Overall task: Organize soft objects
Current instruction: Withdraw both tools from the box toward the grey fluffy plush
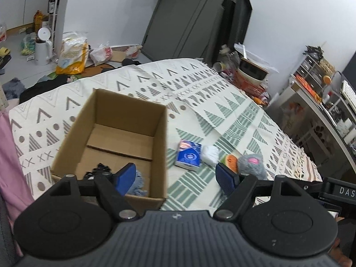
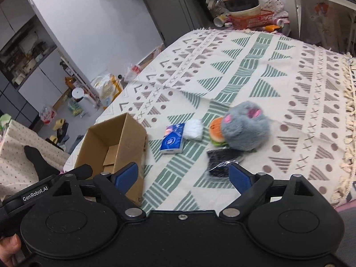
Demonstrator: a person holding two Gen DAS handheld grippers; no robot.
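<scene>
Now — both hand-held grippers spread wide, empty: left | right | box beside tissues

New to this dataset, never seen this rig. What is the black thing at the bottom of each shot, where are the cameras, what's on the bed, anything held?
No robot arm here: a person holds one two-finger gripper in each hand, and a fisheye camera on each looks forward along its blue pads.

One picture is from the left gripper, the other from the right gripper. Both are open and hold nothing.

On the patterned blanket stands an open cardboard box with a blue-grey soft item and something black inside. Beside it lie a blue tissue pack, a white soft bundle, a burger-like toy, a grey plush and a dark packet.
</scene>
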